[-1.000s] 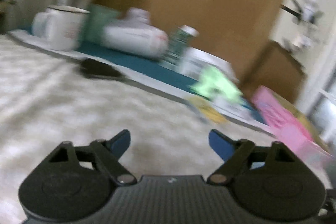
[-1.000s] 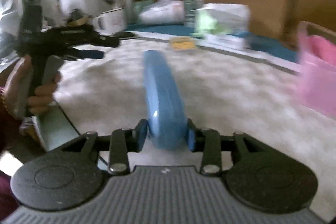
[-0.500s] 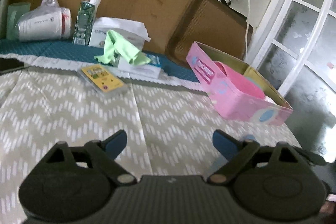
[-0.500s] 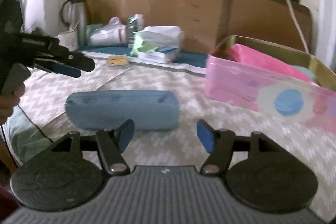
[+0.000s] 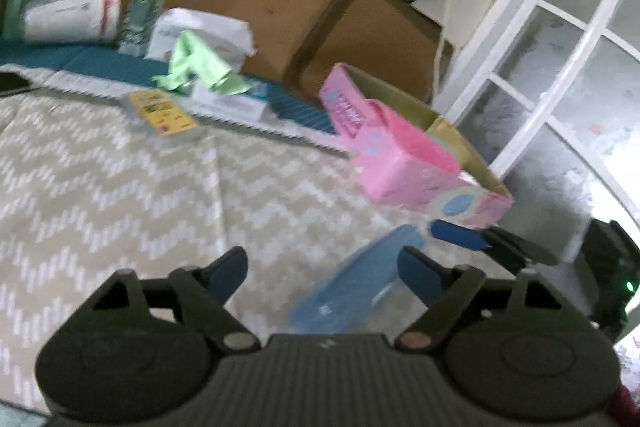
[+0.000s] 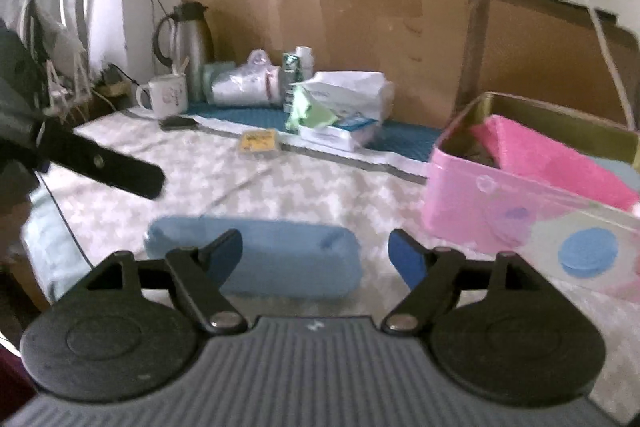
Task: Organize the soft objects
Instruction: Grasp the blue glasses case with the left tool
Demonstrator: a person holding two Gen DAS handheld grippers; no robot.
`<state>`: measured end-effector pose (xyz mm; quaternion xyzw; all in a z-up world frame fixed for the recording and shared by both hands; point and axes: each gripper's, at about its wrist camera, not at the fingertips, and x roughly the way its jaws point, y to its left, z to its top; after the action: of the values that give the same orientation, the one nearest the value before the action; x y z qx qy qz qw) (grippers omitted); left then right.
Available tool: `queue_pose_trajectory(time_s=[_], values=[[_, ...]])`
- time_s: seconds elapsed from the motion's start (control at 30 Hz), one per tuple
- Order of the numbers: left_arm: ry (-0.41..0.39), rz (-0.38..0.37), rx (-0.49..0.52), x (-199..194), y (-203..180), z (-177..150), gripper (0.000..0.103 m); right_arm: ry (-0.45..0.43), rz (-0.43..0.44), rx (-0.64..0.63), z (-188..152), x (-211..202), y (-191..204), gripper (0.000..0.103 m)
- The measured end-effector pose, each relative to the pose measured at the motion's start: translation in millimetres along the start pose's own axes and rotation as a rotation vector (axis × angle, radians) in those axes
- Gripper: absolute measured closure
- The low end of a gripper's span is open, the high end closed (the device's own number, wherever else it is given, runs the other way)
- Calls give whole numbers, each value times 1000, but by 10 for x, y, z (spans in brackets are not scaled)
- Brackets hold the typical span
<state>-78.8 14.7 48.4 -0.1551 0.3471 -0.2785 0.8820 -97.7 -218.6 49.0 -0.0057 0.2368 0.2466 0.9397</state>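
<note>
Blue pouch (image 6: 256, 259) partly hidden behind right gripper (image 6: 316, 255) | long axis crosswise | left gripper (image 5: 322, 269) blurred | both jaws wide apart, empty | pink box (image 6: 500, 211) cut off

Light: dim daylight, window glare | Blur: motion-soft throughout; Edges: fisheye-curved

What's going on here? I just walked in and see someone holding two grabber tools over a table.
A person is sorting soft things with a handheld gripper in each hand. Both the left gripper and the right gripper are open and hold nothing. A blue pouch lies flat on the tablecloth in front of the right gripper, beside the pink box, which already holds something pink. The pouch is not yet in the box.
</note>
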Motion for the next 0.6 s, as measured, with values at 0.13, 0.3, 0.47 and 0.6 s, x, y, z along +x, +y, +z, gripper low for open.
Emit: queue_pose_trajectory(time_s=[0.13, 0.3, 0.47, 0.6], values=[[68, -54, 3, 173, -45, -32, 47, 38, 86, 54, -31, 8, -26, 25], [138, -96, 27, 231, -94, -207, 47, 67, 102, 24, -301, -350, 94, 27], [136, -54, 7, 55, -28, -267, 36, 93, 59, -12, -544, -670, 223, 27], [152, -66, -46, -75, 54, -317, 34, 84, 18, -70, -537, -651, 212, 26]])
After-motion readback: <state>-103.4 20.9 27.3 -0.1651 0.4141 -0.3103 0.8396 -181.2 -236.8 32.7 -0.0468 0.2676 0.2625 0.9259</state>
